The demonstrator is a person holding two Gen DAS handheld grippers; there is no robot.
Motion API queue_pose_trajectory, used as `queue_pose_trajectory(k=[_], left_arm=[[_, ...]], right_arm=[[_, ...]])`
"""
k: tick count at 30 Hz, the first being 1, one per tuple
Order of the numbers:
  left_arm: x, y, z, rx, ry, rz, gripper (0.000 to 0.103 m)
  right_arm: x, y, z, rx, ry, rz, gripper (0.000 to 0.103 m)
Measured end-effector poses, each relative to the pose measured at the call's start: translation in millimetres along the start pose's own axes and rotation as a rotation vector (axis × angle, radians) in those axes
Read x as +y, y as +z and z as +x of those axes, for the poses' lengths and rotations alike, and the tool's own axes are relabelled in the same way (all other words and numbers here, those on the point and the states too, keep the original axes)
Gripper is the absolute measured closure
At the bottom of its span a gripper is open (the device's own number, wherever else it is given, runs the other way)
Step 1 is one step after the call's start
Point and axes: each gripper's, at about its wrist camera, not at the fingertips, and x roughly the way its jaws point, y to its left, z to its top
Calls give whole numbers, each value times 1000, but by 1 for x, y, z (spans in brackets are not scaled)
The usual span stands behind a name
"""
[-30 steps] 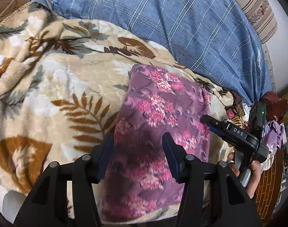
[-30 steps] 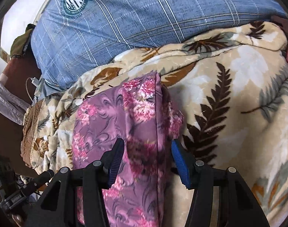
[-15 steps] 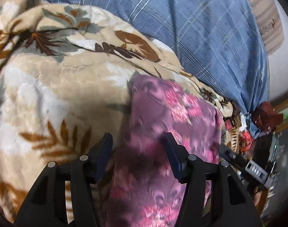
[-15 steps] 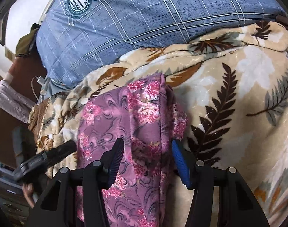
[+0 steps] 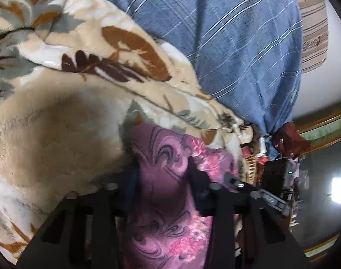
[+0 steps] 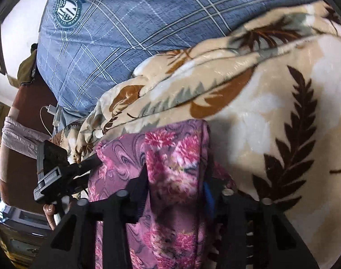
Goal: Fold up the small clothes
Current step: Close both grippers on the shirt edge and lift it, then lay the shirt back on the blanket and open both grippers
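Your left tool [image 5: 162, 174] and right tool [image 6: 174, 183] are closing on the purple floral garment [image 5: 168, 201], fabric bunched between both. You hold opposite edges, likely to fold it over the leaf-print blanket [image 5: 58, 123].

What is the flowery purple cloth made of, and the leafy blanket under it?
Purple cloth: looks like thin, smooth woven fabric, perhaps polyester, since it bunches into soft folds. Leafy blanket: looks like plush fleece, with a fuzzy pile and slight sheen.
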Motion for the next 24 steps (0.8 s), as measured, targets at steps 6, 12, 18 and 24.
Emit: queue_pose_trajectory(k=[6,12,18,24], left_arm=[[-33,35,-31,-90,-137,63,75],[-11,55,11,-9,200,88,62],[-34,-31,-61,-76,190,180,39],[-17,-128,-65,-11,211,119,38]], right_arm=[[27,33,-40,-92,114,-66,89],[22,68,21,-15,-46,-124,78],[27,-1,-34,-106,-33,-82,43],[7,-109,-50,-65,-66,29,54]])
